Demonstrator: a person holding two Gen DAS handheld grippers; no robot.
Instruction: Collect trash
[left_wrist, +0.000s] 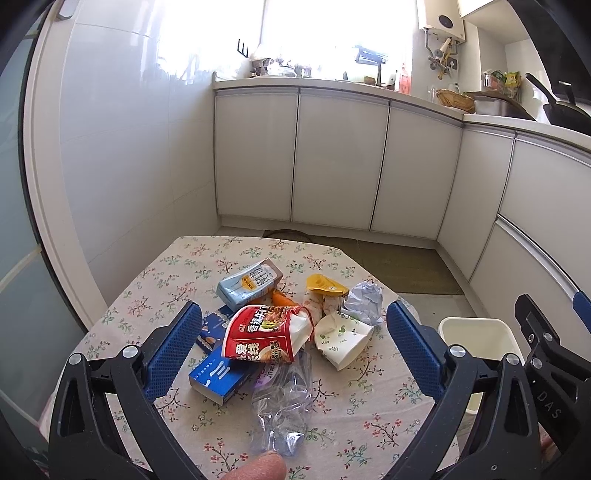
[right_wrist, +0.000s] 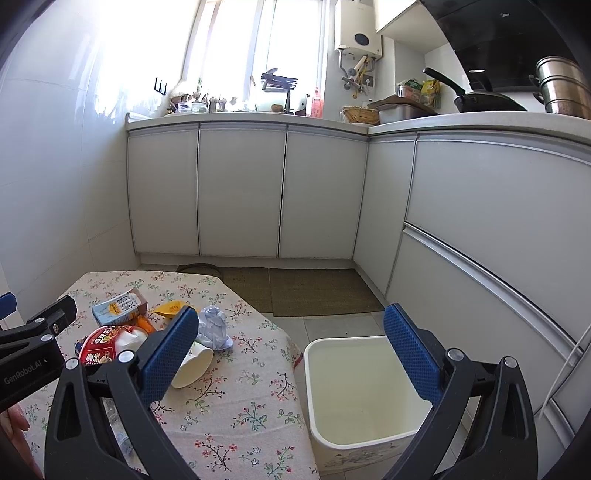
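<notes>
While the trash lies in a heap in the middle of the worktop (left_wrist: 354, 402), we hold both our grippers wide open with nothing in them.

The red noodle cup (left_wrist: 264, 332) lies on its side on top of the heap. Just to its right a white paper cup (left_wrist: 341, 338) with little green leaves lies tipped over too. A squashed clear bottle (left_wrist: 282, 402) lies nearest to us, touching the red cup. Next to it, on the left, is a blue box (left_wrist: 218, 376), partly under the red cup. Farther back we see a light blue milk carton (left_wrist: 249, 284) lying flat, a yellow pouch (left_wrist: 323, 283) and a ball of scrunched paper (left_wrist: 364, 301). A small orange thing (left_wrist: 282, 299) peeks out between the carton and the red cup. We cannot tell what it is.

Our left gripper (left_wrist: 293, 323) hangs above the heap, and the red cup and the paper cup sit between its blue pads. It touches nothing.

Our right gripper (right_wrist: 290, 328) hangs over the right edge of the worktop. Its left pad is in front of the paper cup (right_wrist: 192, 365) and its right pad is over the white bin (right_wrist: 317, 398).

The bin stands on the floor, just beside the worktop. A cloth with little flowers covers the worktop. Gray cupboards (right_wrist: 240, 192) stand behind, and brown mats (right_wrist: 321, 291) lie on the floor.
</notes>
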